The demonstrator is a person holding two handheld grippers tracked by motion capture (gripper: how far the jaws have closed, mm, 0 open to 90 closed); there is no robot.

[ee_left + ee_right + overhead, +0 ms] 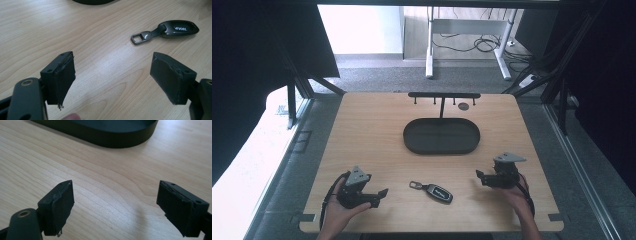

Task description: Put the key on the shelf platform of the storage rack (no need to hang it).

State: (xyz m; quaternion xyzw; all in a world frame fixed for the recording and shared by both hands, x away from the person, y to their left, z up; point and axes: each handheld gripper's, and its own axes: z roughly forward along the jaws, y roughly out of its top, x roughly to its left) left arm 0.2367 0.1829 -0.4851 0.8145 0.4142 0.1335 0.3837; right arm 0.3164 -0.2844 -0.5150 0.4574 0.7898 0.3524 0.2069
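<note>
1. The dark grey plastic car key fob with a metal loop (432, 191) lies flat on the pale wooden table (377, 125), at the near edge between the two tools, well apart from the black oval metal tray with its hook rail (441, 136), which sits at 12 o'clock from the fob. Lying loose and unobstructed, it looks ready for a pick-up.
2. The left gripper (379, 194) rests low at 9 o'clock from the fob, jaws spread wide with nothing between them. Its jaws point toward the fob, so I judge it the likelier tool to reach first.
3. The right gripper (480, 176) sits at 3 o'clock from the fob, also wide open and empty, aimed more toward the tray.
4. The left gripper view shows the fob (166, 31) close up at 1 o'clock beyond the pads, with white lettering and the rectangular loop facing the tool.
5. The right gripper view shows the tray's low rim (105, 140) at 12 o'clock and bare wood between the jaws.
6. The high view alone gives the whole layout: rail hooks, a small round disc (463, 106) near the rail.
</note>
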